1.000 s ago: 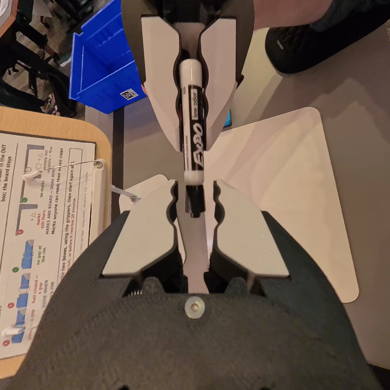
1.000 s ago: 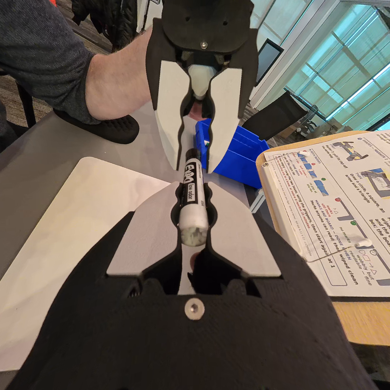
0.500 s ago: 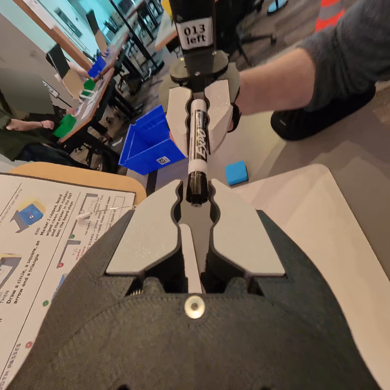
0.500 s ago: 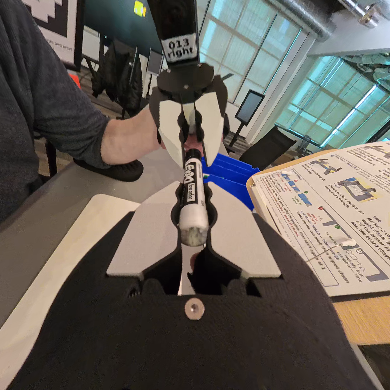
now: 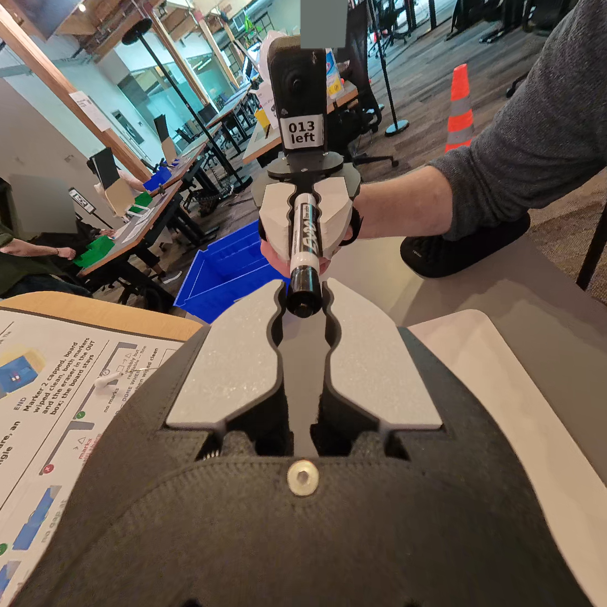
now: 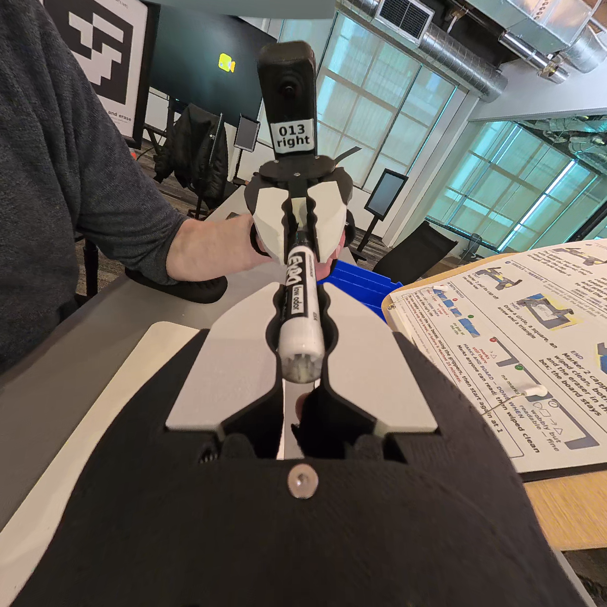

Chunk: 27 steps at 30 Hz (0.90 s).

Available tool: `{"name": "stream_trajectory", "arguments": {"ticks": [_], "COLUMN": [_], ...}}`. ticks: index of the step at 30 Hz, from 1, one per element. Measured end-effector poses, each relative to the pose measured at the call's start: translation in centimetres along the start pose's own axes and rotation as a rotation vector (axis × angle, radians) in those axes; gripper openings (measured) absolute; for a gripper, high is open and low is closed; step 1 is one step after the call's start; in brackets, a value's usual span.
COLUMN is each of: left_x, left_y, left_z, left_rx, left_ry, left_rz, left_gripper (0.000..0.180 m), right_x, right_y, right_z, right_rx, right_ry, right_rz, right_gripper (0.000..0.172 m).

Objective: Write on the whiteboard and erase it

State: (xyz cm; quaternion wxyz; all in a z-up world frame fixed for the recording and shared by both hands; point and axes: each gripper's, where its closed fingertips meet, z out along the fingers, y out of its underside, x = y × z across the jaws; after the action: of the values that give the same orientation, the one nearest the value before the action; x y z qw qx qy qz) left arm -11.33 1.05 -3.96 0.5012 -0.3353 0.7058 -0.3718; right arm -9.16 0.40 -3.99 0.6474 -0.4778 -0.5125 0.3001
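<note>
We find the marker (image 6: 299, 315), white barrel with black cap (image 5: 303, 289), held in the air above the bench's far edge. The right gripper (image 6: 300, 295) clamps the barrel; the left gripper (image 5: 302, 294) is closed on the cap. The whiteboard (image 5: 486, 377) lies below. We cannot see inside the blue bin (image 5: 226, 279) beyond.

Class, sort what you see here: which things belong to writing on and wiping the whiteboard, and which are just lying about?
Belong to the job:
marker, barrel clamped in the right gripper
marker cap, between the left gripper's fingers
whiteboard
instruction sheet
blue bin

Lying about:
black wrist rest
traffic cone
</note>
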Motion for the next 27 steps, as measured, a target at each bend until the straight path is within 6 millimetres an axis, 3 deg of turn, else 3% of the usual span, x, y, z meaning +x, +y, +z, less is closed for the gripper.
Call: {"name": "stream_trajectory", "arguments": {"ticks": [27], "left_x": [0.49], "left_y": [-0.78], "left_z": [0.09], "left_rx": [0.113], "left_ry": [0.06], "left_rz": [-0.081], "left_gripper": [0.02], "right_x": [-0.32], "right_y": [-0.43], "right_z": [-0.14], "right_rx": [0.0], "right_ry": [-0.002], "right_rz": [-0.038], "right_gripper": [0.021]}}
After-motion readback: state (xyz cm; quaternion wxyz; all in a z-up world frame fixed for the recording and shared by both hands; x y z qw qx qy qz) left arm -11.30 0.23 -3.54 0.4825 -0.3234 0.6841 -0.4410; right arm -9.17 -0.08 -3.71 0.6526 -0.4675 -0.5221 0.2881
